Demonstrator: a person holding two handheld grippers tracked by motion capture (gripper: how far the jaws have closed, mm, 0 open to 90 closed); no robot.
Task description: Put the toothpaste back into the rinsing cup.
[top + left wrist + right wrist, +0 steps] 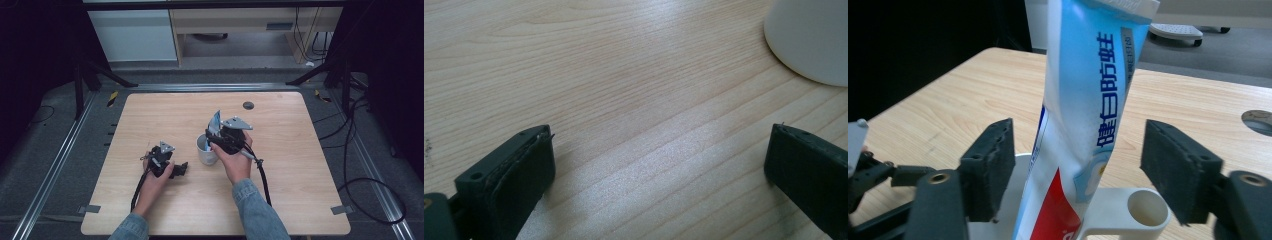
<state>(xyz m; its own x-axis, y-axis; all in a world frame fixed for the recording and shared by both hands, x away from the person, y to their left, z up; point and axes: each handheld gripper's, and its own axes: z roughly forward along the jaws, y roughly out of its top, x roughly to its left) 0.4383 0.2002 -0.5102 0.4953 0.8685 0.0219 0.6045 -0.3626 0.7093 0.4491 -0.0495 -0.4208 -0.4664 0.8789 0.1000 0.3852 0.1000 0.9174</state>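
Now we are at the release: the toothpaste tube (1083,115) stands nearly upright in the white cup (205,151), leaning a little, and the right gripper (1078,170) has its jaws spread to either side of it, the pads off the tube. From the high view the cup sits just right of the table's (150,115) centre, with the right gripper over it at about one o'clock of the rim. The left gripper (659,175) rests low on the wood with its jaws wide apart and nothing between them; the cup lies at its two o'clock, near but not touching. We judge the placing done. Next we should lift the right gripper straight back and up, keeping both pads off the tube so it does not tip the cup.
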